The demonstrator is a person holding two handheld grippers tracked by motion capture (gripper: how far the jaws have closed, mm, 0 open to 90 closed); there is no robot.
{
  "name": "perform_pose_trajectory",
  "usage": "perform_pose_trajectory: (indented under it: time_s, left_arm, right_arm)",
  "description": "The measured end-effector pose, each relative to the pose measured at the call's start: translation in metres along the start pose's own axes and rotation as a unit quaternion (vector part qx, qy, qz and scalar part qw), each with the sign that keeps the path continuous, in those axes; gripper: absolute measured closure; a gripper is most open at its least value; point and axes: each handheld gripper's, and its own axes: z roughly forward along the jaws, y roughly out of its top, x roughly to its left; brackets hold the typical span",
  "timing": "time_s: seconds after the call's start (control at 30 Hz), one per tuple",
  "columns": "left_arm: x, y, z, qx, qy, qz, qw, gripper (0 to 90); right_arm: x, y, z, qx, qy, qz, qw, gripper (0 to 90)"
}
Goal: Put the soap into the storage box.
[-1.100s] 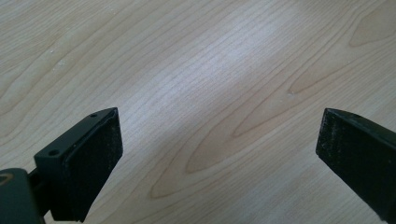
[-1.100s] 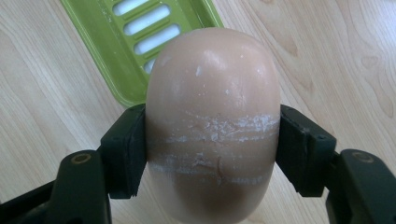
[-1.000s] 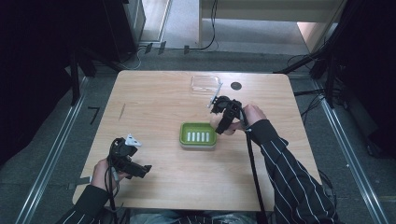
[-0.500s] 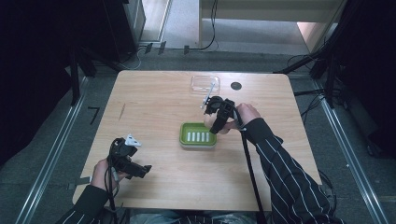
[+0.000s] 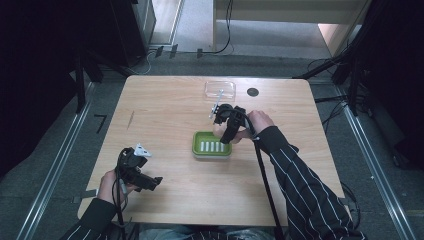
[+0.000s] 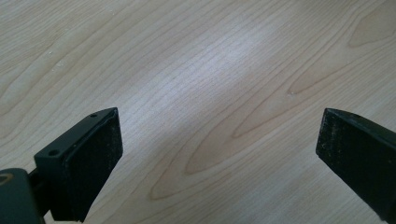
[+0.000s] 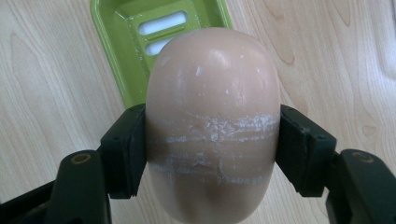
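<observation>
Wooden table (image 5: 165, 115), soap (image 7: 212, 121) in right gripper (image 7: 212, 154)

Evenly lit from overhead in the high view: pale wooden bench (image 5: 165, 115) bright, surrounding floor and equipment sunk in deep shadow, a brighter patch of floor at the top. Slightly soft and grainy throughout. In the left gripper view, a broad whitish sheen across the wood grain, black jaws blurred at close range. In the right gripper view, sharp focus on the peach soap (image 7: 212, 116), soft highlights on top.
</observation>
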Motion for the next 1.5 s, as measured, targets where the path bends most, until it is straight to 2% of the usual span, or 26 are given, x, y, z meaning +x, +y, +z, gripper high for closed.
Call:
perform_pose_trajectory:
  time_s: [0.1, 0.2, 0.3, 0.53, 0.83, 0.97, 1.33, 1.5]
  left_arm:
    - [0.0, 0.0, 0.0, 0.0, 0.0, 0.0, 1.0, 1.3]
    - [0.0, -0.001, 0.0, -0.001, 0.0, -0.001, 1.0, 1.3]
    - [0.001, -0.001, 0.0, -0.002, 0.0, -0.001, 1.0, 1.3]
    - [0.001, -0.002, -0.001, -0.003, 0.0, -0.001, 1.0, 1.3]
    - [0.001, -0.002, -0.001, -0.002, -0.001, -0.001, 1.0, 1.3]
    - [0.001, -0.002, 0.0, -0.001, -0.001, -0.001, 1.0, 1.3]
    - [0.001, -0.002, -0.001, -0.002, 0.0, -0.001, 1.0, 1.3]
    - [0.001, -0.001, -0.001, 0.0, -0.004, -0.001, 1.0, 1.3]
  right_arm:
    - [0.002, 0.003, 0.001, -0.001, -0.001, -0.008, 1.0, 33.9]
    - [0.003, 0.005, 0.002, -0.001, 0.0, -0.006, 1.0, 33.9]
    - [0.005, 0.009, 0.005, -0.003, 0.0, -0.02, 0.9998, 33.9]
    - [0.01, 0.017, 0.013, -0.001, -0.001, -0.033, 0.9995, 33.9]
    - [0.012, 0.019, 0.023, -0.003, 0.002, -0.048, 0.9989, 33.9]
    - [0.014, 0.019, 0.026, 0.0, 0.001, -0.046, 0.9989, 33.8]
    - [0.016, 0.021, 0.039, 0.0, 0.004, -0.063, 0.998, 33.8]
    - [0.017, 0.02, 0.044, 0.003, 0.009, -0.059, 0.9982, 33.8]
